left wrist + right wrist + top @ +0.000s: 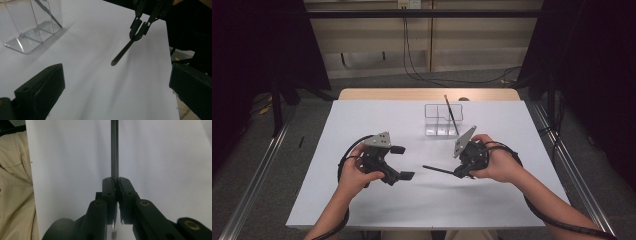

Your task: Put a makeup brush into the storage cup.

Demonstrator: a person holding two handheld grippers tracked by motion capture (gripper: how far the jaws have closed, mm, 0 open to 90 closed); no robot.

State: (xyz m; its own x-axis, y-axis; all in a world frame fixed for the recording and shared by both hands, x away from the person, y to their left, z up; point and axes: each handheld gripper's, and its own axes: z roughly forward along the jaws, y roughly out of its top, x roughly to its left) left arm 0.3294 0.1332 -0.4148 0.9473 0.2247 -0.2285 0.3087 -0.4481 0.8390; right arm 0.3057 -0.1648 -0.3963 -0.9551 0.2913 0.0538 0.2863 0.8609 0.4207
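Note:
My right gripper [458, 173] [116, 183] is shut on a dark slim rod [437, 170] [114, 150] and holds it level just above the white table, its free end pointing left. The left gripper view shows that gripper [138, 28] and the rod [122, 53] with its rounded tip. My left gripper [403, 162] [116, 96] is open and empty; it faces right toward the rod's tip, a short way from it. A clear compartmented holder [439, 125] [30, 27] stands behind, with a second dark rod [452, 114] [48, 15] leaning inside.
The white table top [362, 200] drops off at the front and sides. Metal rails [257, 175] run along both sides on the floor. In the right gripper view, the person's beige clothing [12, 185] lies beyond the table's edge.

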